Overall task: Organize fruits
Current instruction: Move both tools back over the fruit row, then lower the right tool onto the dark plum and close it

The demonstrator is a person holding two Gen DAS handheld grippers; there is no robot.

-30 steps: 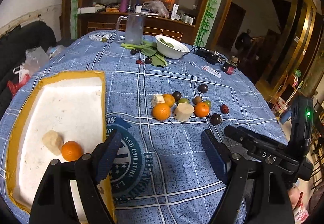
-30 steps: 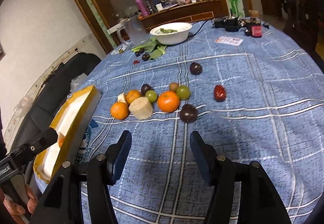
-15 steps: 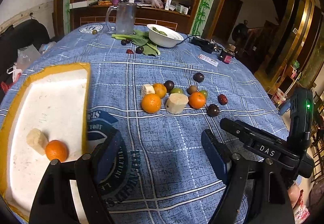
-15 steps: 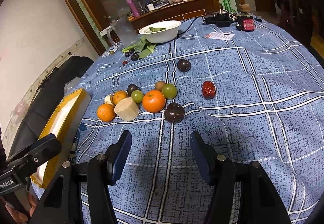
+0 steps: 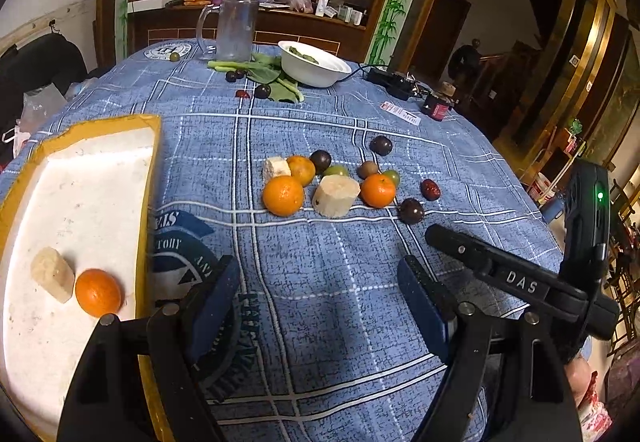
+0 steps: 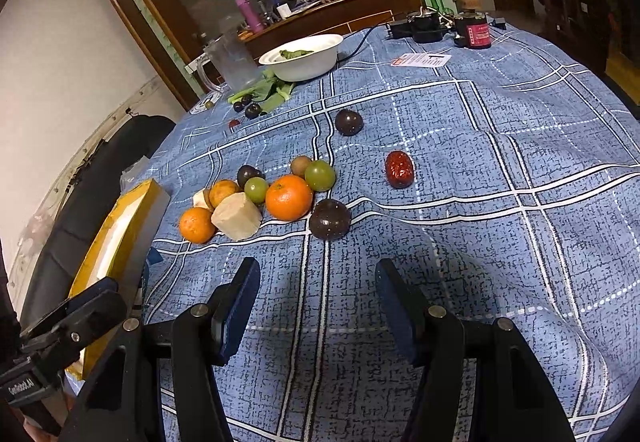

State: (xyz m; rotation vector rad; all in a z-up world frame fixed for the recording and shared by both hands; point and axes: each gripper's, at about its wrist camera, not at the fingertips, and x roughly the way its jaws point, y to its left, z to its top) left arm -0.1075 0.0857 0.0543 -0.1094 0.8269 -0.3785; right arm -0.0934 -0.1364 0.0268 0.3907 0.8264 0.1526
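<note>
Both grippers have edged closer to the fruit cluster since the earlier frames, fruit now larger in both views. Blue checked tablecloth (image 5: 320, 282) covers the round table. Yellow-rimmed white foam tray (image 5: 80, 178) sits at the left edge, holding one orange (image 5: 98, 292) touching a pale cut chunk (image 5: 52, 274). Left gripper (image 5: 320, 306) hovers over bare cloth just right of the tray, fingers wide apart, holding nothing. Right gripper (image 6: 318, 302) hovers near the cluster, fingers wide, empty; dark passion fruit (image 6: 330, 219) lies just ahead of it. Cluster in mid-table: big pale chunk (image 6: 237, 216) between two oranges (image 6: 289, 197) (image 6: 197, 225), third orange (image 6: 224, 192) behind, small white piece (image 6: 201, 198), two green fruits (image 6: 320, 175) (image 6: 256, 189), brownish kiwi-like one (image 6: 300, 165), another dark fruit (image 6: 249, 175). Red date (image 6: 399, 169) and a dark round fruit (image 6: 349, 122) lie apart to the right and rear. Far side: white bowl (image 6: 304, 60), glass mug (image 6: 230, 60), leafy greens (image 6: 270, 90).
</note>
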